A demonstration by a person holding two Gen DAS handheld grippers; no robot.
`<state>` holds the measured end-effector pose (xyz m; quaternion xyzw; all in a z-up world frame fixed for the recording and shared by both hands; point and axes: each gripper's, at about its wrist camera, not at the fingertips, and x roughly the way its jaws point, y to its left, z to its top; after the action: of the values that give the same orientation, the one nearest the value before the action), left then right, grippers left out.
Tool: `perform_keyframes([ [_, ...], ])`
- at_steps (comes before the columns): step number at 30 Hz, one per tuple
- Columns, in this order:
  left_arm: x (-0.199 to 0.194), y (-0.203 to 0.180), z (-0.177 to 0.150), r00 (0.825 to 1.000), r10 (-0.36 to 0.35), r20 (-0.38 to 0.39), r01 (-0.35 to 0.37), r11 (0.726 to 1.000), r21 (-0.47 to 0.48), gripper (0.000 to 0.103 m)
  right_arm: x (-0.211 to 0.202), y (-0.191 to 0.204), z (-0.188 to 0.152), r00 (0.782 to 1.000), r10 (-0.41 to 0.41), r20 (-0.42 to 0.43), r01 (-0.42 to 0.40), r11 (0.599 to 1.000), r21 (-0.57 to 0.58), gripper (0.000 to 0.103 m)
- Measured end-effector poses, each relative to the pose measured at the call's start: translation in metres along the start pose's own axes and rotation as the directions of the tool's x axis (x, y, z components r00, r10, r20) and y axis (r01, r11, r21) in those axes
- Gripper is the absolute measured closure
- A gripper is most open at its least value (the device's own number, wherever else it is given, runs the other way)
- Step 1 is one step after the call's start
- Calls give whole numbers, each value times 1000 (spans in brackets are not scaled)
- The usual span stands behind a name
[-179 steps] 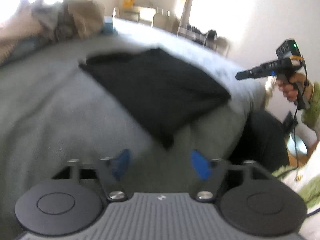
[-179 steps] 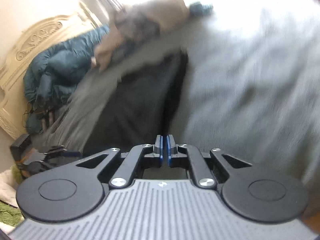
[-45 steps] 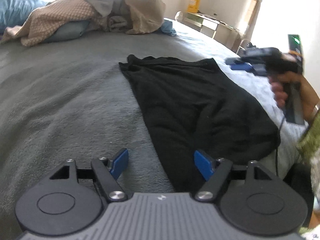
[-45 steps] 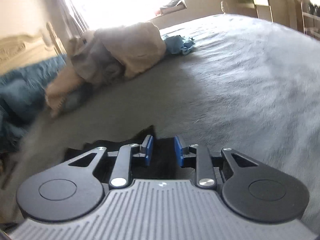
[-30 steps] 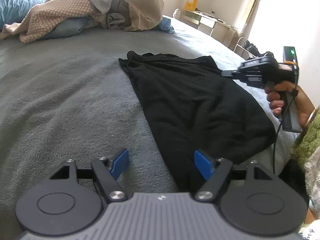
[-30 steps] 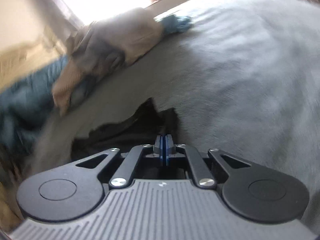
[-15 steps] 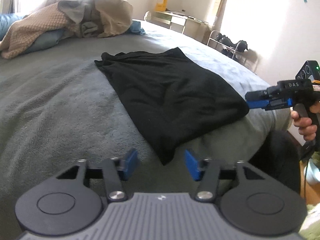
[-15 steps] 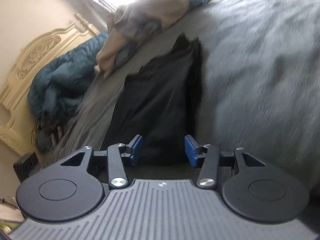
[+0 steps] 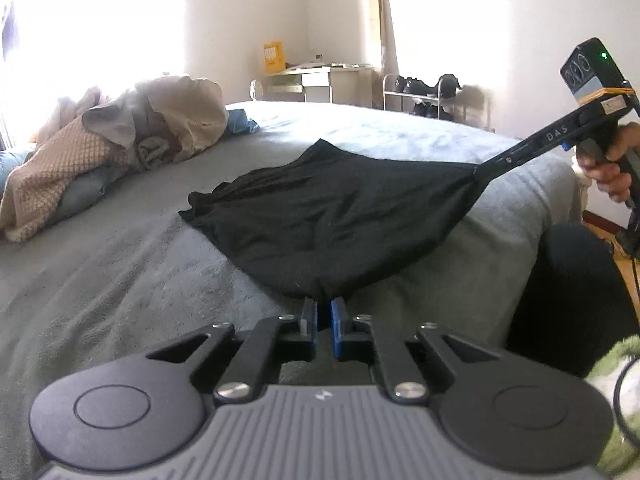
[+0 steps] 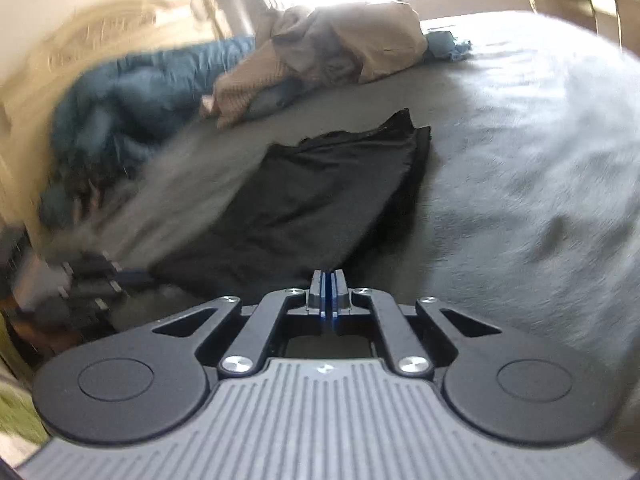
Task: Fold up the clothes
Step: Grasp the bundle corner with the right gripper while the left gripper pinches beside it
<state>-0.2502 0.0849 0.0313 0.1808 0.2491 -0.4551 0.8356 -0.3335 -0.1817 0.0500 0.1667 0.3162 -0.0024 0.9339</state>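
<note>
Bare blanket [image 9: 100, 280] left of the garment [image 9: 340, 216]: free passage. Clothes pile [image 9: 120, 136] blocks the bed's far left. Bare blanket right of the garment too. Person's leg [image 9: 572, 292] crowds the near edge.

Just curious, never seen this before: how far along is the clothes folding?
Early. Done: one black garment is spread on the grey bed. In hand: the left hand-held gripper and the right one each pinch a near corner, apparently about to fold it. Left: the fold itself, plus the heap of clothes by the window.

"DAS" on right gripper [image 9: 478, 171]
</note>
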Motion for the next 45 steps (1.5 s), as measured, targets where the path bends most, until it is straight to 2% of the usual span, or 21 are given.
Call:
perform_keyframes([
  [3,17,2,-13,993,-8,-119,5,1000,-24,96,18,-3,-13,987,-116,-111,111,993,-45,101],
  [6,2,9,-14,994,21,-109,-28,998,-62,89,18,-5,-24,956,-257,-142,248,966,-77,98],
  [8,-13,15,-5,997,44,-63,-50,995,-87,70,-1,0,-19,961,-270,-62,265,961,-72,98],
  [9,-20,17,1,998,50,-36,-53,994,-97,65,-11,3,-16,962,-274,-19,272,960,-68,98],
  [11,-16,19,18,1000,17,-5,-18,991,-131,46,-18,23,-8,969,-235,80,243,962,-125,98],
  [12,-10,18,28,1000,-7,4,8,988,-156,42,-18,34,-4,972,-199,125,218,963,-157,98],
  [15,23,5,47,996,-76,40,83,979,-186,41,16,57,2,984,-93,154,118,980,-162,98],
  [18,59,-7,41,996,-82,-45,72,980,-183,41,58,70,-6,985,-138,107,158,964,-213,98],
  [20,64,-6,25,996,-56,-63,44,983,-181,42,70,70,-22,976,-211,54,218,944,-247,98],
  [22,51,0,15,998,-41,-51,30,980,-197,42,65,64,-37,972,-234,-2,227,946,-233,99],
  [24,40,3,20,998,6,-69,-21,975,-222,43,48,53,-46,975,-221,-33,212,961,-175,99],
  [25,38,3,27,999,11,-44,-20,977,-211,43,40,49,-43,976,-211,-46,202,968,-148,99],
  [29,40,-1,59,998,12,54,-3,987,-159,39,54,63,-14,983,-172,60,180,968,-176,99],
  [31,65,0,68,999,7,47,2,984,-177,39,62,71,1,982,-151,114,170,966,-192,99],
  [33,95,9,62,1000,-3,-10,1,967,-254,39,70,78,16,978,-128,167,162,965,-209,99],
  [34,106,17,56,998,15,-67,-34,956,-293,42,86,72,16,979,-141,145,169,965,-202,99],
  [36,99,34,39,999,-6,-47,-12,929,-369,46,108,58,5,973,-223,65,231,955,-184,100],
  [38,78,45,32,999,19,-43,-34,919,-394,41,89,42,-3,971,-232,51,237,966,-105,103],
  [41,55,49,38,996,88,-7,-85,927,-364,37,58,16,-14,970,-239,33,239,971,20,100],
  [43,58,50,54,998,52,36,-36,934,-356,34,47,17,-5,964,-251,87,248,968,45,98],
  [45,73,45,68,998,12,61,10,940,-341,33,50,28,11,965,-208,159,208,978,16,98],
])
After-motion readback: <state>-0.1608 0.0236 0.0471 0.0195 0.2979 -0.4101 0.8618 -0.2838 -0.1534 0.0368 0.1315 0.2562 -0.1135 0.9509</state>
